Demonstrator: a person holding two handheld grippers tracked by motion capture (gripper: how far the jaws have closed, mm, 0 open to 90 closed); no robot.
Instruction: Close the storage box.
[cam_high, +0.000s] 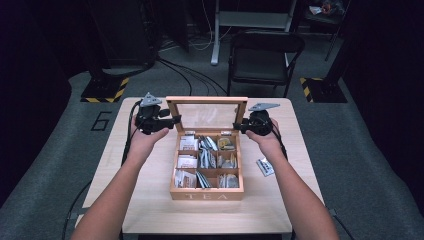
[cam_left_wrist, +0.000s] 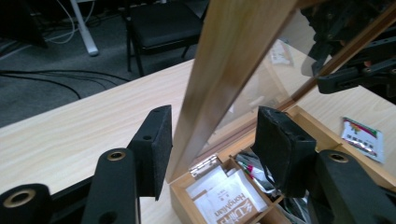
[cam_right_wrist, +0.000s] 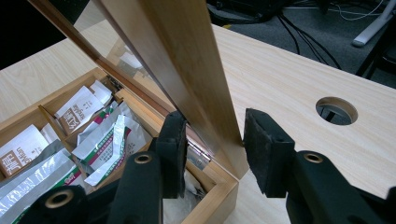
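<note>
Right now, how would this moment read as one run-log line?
lid: raised, upright | left gripper: straddles lid's side rail, gaps visible | right gripper: same, opposite rail | tea box: open, packets inside

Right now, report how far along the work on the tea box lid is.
Done: the glass lid stands upright and the tea box shows its packets. In hand: the left tool and right tool each straddle a side rail of the lid, with gaps showing at the pads, so neither clamps it. Left: whether they lower or release it, I cannot tell.
</note>
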